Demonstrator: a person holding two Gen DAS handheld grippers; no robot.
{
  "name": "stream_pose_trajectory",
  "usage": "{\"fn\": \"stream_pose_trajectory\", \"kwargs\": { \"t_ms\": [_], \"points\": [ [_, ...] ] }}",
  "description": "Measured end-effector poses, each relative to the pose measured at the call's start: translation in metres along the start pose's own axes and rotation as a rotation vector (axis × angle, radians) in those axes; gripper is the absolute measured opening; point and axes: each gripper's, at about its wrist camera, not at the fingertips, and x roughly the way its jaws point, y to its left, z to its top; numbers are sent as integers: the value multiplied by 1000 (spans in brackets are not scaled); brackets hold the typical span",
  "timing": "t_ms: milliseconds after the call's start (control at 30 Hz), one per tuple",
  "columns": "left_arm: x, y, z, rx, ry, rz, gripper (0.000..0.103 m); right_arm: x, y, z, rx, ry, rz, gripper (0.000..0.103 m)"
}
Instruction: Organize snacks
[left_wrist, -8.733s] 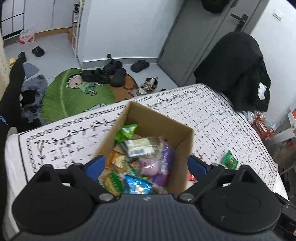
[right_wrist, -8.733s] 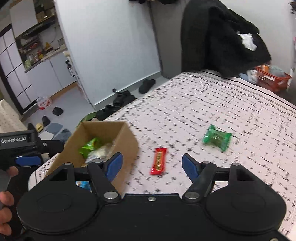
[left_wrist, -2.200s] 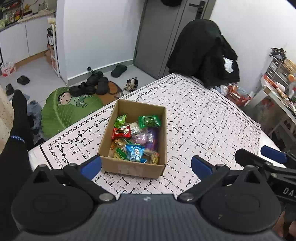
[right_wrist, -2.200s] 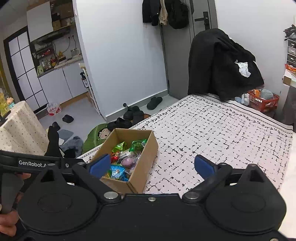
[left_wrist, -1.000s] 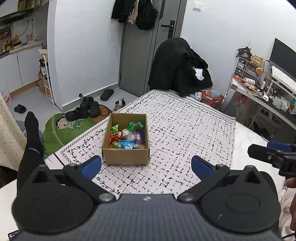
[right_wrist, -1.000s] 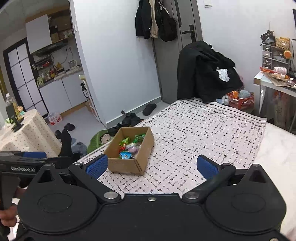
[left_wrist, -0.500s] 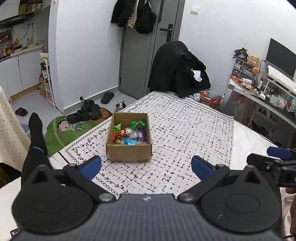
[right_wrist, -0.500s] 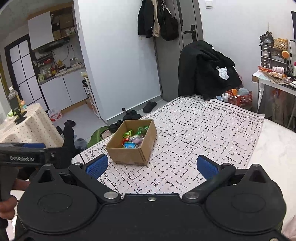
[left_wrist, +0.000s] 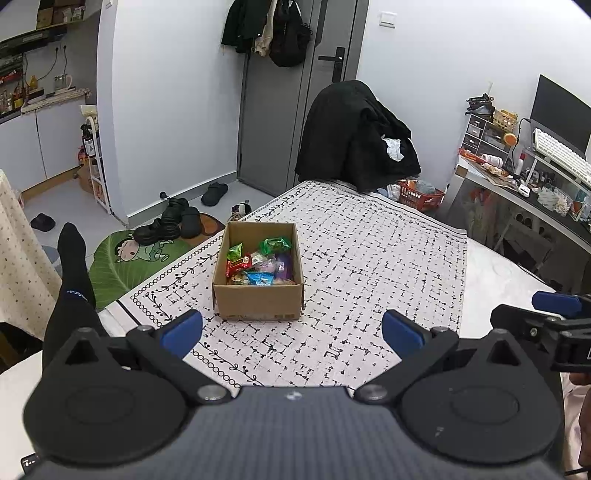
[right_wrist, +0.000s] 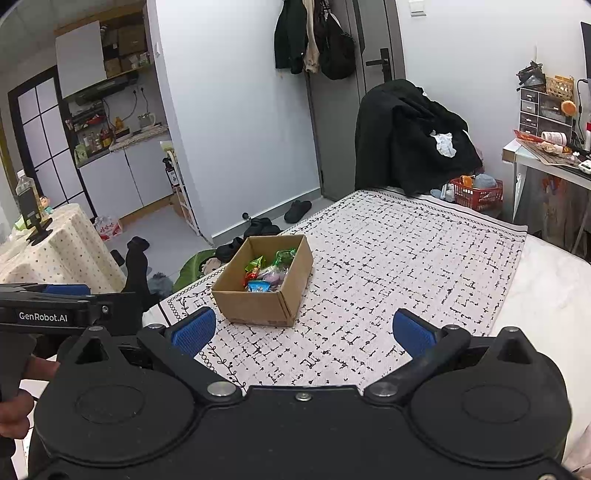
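While both grippers hang back over the near edge of the table, the cardboard box (left_wrist: 258, 273) sits well ahead of them on the patterned tablecloth (left_wrist: 369, 266), at about twelve o'clock from the left gripper (left_wrist: 291, 332) and nearer eleven o'clock from the right gripper (right_wrist: 303, 332). Each gripper has its blue-padded fingers spread wide with nothing between them, the cloth showing plainly in the gap. Inside the box lie the snacks (left_wrist: 258, 262): a green packet (left_wrist: 275, 244) toward the far wall, a smaller green one (left_wrist: 234, 252) at its ten o'clock corner, a red wrapper (left_wrist: 238, 264) along the left wall, a blue packet (left_wrist: 259, 278) against the near wall, and some purple and clear wrappers in the middle (too jumbled to tell apart). No packet shows on the cloth around the box. In the left wrist view the right gripper's black frame (left_wrist: 546, 325) pokes in at three o'clock; in the right wrist view the left gripper's body (right_wrist: 48, 314) with its white lettering reaches in at nine o'clock, a hand (right_wrist: 14, 410) wrapped round its handle below. Beyond the table, at one o'clock, a chair draped in a black coat (left_wrist: 354, 140) stands before a grey door (left_wrist: 295, 92), with a red basket (left_wrist: 419, 194) on the floor beside it. At ten o'clock a green leaf-shaped mat (left_wrist: 125, 258) lies on the floor with dark slippers (left_wrist: 170, 225) on its far edge.
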Motion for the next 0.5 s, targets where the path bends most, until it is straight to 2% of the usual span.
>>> {"fn": "stream_pose_trajectory", "kwargs": {
  "t_ms": [500],
  "points": [
    [1, -1, -2, 1, 2, -2, 103, -1, -2, 0, 10, -4, -10, 103]
  ]
}}
